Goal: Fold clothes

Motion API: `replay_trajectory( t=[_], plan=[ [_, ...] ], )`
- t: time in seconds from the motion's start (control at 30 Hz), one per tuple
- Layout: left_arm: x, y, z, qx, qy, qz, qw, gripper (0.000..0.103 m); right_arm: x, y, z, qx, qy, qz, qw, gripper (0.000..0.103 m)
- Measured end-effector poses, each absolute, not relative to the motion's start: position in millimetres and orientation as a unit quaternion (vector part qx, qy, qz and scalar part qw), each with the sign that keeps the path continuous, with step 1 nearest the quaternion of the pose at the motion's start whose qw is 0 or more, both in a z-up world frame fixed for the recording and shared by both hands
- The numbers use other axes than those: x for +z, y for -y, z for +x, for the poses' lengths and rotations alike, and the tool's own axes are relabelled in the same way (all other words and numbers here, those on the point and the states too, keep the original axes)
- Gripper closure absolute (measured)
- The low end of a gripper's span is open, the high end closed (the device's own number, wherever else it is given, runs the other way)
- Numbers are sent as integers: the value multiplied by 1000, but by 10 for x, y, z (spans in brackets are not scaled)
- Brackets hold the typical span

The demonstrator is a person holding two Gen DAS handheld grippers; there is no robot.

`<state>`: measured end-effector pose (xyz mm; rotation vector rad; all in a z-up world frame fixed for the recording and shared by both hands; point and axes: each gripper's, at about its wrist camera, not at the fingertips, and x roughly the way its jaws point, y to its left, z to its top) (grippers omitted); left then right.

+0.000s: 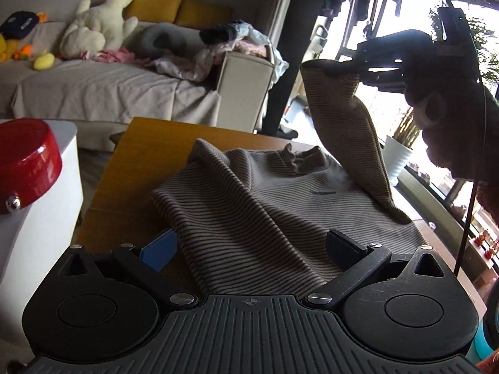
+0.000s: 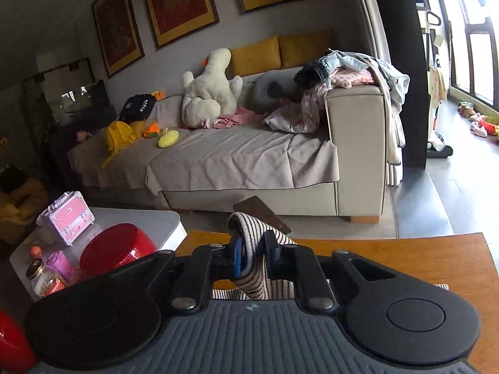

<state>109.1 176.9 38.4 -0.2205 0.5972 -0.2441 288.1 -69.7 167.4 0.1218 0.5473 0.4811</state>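
While the right gripper (image 2: 254,257) pinches a fold of striped sleeve (image 2: 249,233), the left gripper (image 1: 249,246) gapes wide.
The striped shirt (image 1: 255,199) lies centre frame on the wooden table (image 1: 149,152), sleeve lifted upper right.

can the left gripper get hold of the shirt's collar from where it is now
Probably yes. The left gripper is open over the striped shirt, and nothing lies between it and the collar; the right gripper holds the sleeve up, off to one side.

— What do I have on the table (image 1: 140,143)?
— A brown-striped shirt (image 1: 249,205), lying mostly flat, collar away from me. One sleeve (image 1: 343,124) is lifted high at its cuff; the left side is folded over.
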Motion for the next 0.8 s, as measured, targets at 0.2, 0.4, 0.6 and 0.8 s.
replay_trajectory(
  t=[0.2, 0.4, 0.6, 0.8],
  plan=[
    [362, -1914, 1092, -98, -297, -127, 941, 0, 1716, 750, 2613, 246, -264, 58, 931, 63],
    [363, -2084, 1110, -73, -295, -155, 940, 0, 1117, 976, 2171, 268, -429, 193, 841, 61],
    [413, -2176, 1136, -58, -292, -169, 939, 0, 397, 731, 1623, 288, -534, 296, 738, 71],
    [500, -2183, 1036, -56, -280, -166, 944, 0, 223, 580, 1670, 270, -536, 324, 731, 71]
  ],
)
